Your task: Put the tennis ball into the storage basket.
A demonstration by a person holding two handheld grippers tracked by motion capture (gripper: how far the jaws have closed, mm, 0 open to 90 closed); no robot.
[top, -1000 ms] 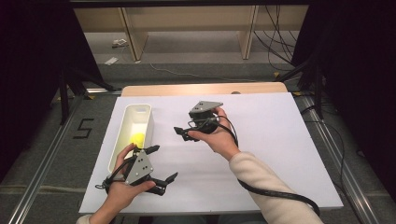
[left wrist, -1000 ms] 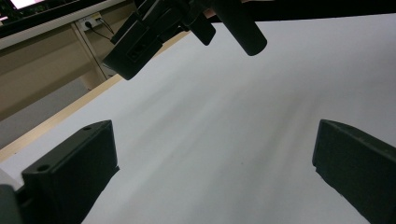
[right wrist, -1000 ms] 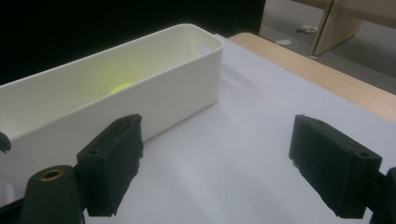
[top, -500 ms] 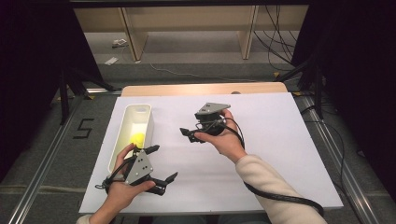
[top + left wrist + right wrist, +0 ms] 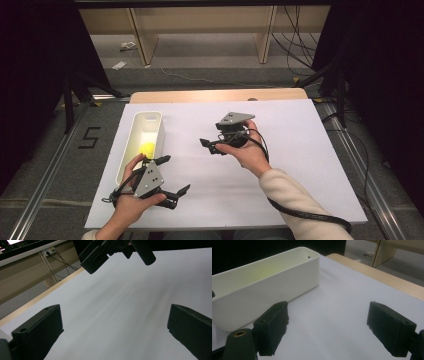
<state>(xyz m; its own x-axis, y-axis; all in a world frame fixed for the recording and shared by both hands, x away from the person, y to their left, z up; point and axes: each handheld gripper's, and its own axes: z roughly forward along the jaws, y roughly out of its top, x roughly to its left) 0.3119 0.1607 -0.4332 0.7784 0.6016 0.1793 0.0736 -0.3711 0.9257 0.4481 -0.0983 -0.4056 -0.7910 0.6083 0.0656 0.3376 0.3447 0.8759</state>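
On the white table (image 5: pixel 300 165), the left gripper (image 5: pixel 172 175) sits near-left with jaws spread and empty, beside the white bin (image 5: pixel 131 150) holding a yellow object (image 5: pixel 146 148); the right gripper (image 5: pixel 210 146) hovers mid-table, also spread and empty.

White bin (image 5: pixel 149 131) with a yellow thing (image 5: pixel 146 148) inside, white table sheet (image 5: pixel 280 165), black tools with grey plates
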